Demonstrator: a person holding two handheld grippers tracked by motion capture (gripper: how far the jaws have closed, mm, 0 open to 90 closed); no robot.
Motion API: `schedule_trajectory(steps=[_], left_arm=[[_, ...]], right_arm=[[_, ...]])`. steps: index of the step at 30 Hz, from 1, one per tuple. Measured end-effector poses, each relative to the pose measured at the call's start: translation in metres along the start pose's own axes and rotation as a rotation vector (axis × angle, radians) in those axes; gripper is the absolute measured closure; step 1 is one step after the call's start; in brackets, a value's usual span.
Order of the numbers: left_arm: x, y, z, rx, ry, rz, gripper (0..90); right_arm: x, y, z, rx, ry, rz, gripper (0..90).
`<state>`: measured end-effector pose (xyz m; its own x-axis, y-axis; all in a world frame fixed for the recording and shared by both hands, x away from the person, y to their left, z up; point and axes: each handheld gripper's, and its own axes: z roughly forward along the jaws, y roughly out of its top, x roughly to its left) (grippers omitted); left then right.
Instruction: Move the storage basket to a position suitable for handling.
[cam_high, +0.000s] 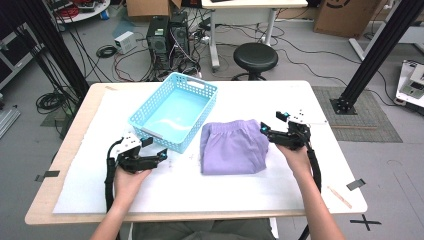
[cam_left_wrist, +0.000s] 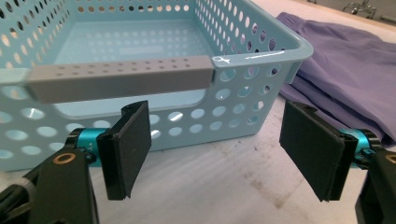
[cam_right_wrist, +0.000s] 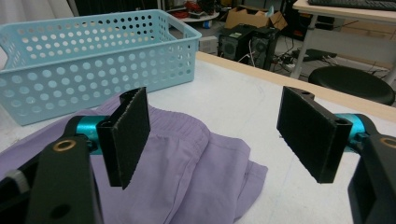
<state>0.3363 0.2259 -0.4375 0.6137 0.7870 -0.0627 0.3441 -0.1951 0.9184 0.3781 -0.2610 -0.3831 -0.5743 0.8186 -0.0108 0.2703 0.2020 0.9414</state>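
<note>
A light blue perforated basket (cam_high: 201, 89) with a grey handle stands empty at the table's middle back. Folded purple shorts (cam_high: 232, 147) lie just right of it. My left gripper (cam_high: 155, 149) rests at the basket's near left corner, open, nothing between its pads. In the left gripper view that same gripper (cam_left_wrist: 217, 151) faces the basket (cam_left_wrist: 261, 46) wall and grey handle (cam_left_wrist: 121, 79), with the shorts (cam_left_wrist: 355, 70) at the right. My right gripper (cam_high: 272, 125) hovers open at the shorts' upper right edge. Seen from the right gripper view, my right gripper (cam_right_wrist: 215, 137) stands over the shorts (cam_right_wrist: 182, 163).
The white table (cam_high: 295, 100) has bare surface around the shorts. Behind it are a black stool (cam_high: 255, 56), computer towers (cam_high: 167, 35) and cables on the floor. A black frame post (cam_high: 372, 55) rises at the right.
</note>
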Motion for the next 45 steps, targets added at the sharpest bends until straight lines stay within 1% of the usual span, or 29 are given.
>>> schedule_trajectory(steps=[2, 3, 6, 10, 13, 16, 19, 20, 22, 24, 25, 26, 27, 28, 29, 30, 31, 32, 33, 34, 35, 36, 38, 40, 43, 45], left_arm=[[-0.001, 0.001, 0.003, -0.013, 0.006, -0.009, 25.0], [-0.001, 0.001, 0.005, -0.014, 0.002, -0.013, 25.0], [-0.002, 0.002, 0.012, -0.005, -0.015, -0.014, 24.9], [-0.003, 0.003, 0.019, 0.001, -0.012, -0.012, 25.0], [0.0, 0.004, 0.02, -0.007, 0.012, -0.016, 24.9], [0.006, 0.005, 0.018, -0.008, 0.057, -0.031, 24.9], [0.015, 0.005, 0.014, -0.014, 0.105, -0.042, 24.9], [0.017, 0.005, 0.013, -0.017, 0.114, -0.048, 24.9], [0.021, 0.004, 0.011, -0.02, 0.112, -0.063, 24.9], [0.022, 0.005, 0.008, -0.022, 0.107, -0.069, 24.9], [0.021, 0.004, 0.008, -0.024, 0.104, -0.068, 24.9], [0.02, 0.004, 0.007, -0.021, 0.101, -0.063, 24.9], [0.019, 0.004, 0.007, -0.023, 0.096, -0.057, 24.9], [0.017, 0.003, 0.006, -0.023, 0.094, -0.047, 24.9], [0.016, 0.003, 0.006, -0.024, 0.097, -0.037, 24.9], [0.014, 0.003, 0.005, -0.022, 0.095, -0.033, 24.9], [0.013, 0.002, 0.004, -0.022, 0.088, -0.031, 24.9], [0.012, 0.002, 0.004, -0.027, 0.08, -0.027, 24.9], [0.009, 0.003, 0.003, -0.029, 0.075, -0.021, 24.9], [0.008, 0.003, 0.002, -0.032, 0.072, -0.015, 24.9], [0.006, 0.004, 0.002, -0.033, 0.067, -0.006, 24.9], [0.003, 0.004, 0.003, -0.037, 0.066, 0.002, 24.9], [0.001, 0.005, 0.006, -0.033, 0.073, 0.008, 24.6], [0.0, 0.005, 0.008, -0.026, 0.08, 0.016, 23.7], [0.0, 0.004, 0.01, -0.02, 0.081, 0.021, 23.3], [0.0, 0.005, 0.01, -0.02, 0.084, 0.019, 23.3]], right_arm=[[-0.001, 0.0, 0.0, -0.001, 0.001, 0.0, 25.9], [0.0, 0.0, 0.0, 0.0, 0.0, -0.002, 25.8], [0.001, 0.0, 0.0, 0.0, 0.0, -0.002, 25.9], [0.002, 0.0, 0.001, 0.005, 0.003, -0.005, 25.9], [0.003, 0.0, 0.001, 0.007, 0.004, -0.007, 25.8], [0.003, 0.0, 0.001, 0.009, 0.005, -0.005, 25.9], [0.004, -0.001, 0.003, 0.012, 0.005, -0.006, 25.9], [0.004, -0.001, 0.004, 0.013, 0.007, -0.008, 25.9], [0.005, -0.001, 0.007, 0.012, 0.011, -0.009, 25.9], [0.006, 0.0, 0.009, 0.013, 0.012, -0.005, 25.9], [0.009, 0.001, 0.016, 0.006, 0.021, -0.012, 28.8], [0.011, 0.003, 0.019, 0.008, 0.025, -0.019, 29.5], [0.012, 0.004, 0.024, 0.013, 0.028, -0.025, 29.5], [0.012, 0.004, 0.024, 0.013, 0.028, -0.025, 29.5], [0.015, 0.008, 0.032, 0.023, 0.04, -0.03, 29.5], [0.015, 0.008, 0.032, 0.023, 0.04, -0.03, 29.5], [0.016, 0.012, 0.041, 0.029, 0.049, -0.03, 29.6], [0.016, 0.012, 0.041, 0.029, 0.049, -0.03, 29.6], [0.016, 0.018, 0.052, 0.038, 0.05, -0.029, 29.8], [0.015, 0.02, 0.056, 0.042, 0.051, -0.025, 29.9], [0.015, 0.02, 0.056, 0.042, 0.051, -0.025, 29.9], [0.015, 0.024, 0.062, 0.042, 0.049, -0.025, 29.9], [0.015, 0.031, 0.073, 0.051, 0.049, -0.025, 30.0], [0.016, 0.039, 0.086, 0.06, 0.039, -0.037, 30.2], [0.016, 0.05, 0.106, 0.064, 0.05, -0.04, 34.2], [0.014, 0.059, 0.128, 0.074, 0.049, -0.041, 34.6]])
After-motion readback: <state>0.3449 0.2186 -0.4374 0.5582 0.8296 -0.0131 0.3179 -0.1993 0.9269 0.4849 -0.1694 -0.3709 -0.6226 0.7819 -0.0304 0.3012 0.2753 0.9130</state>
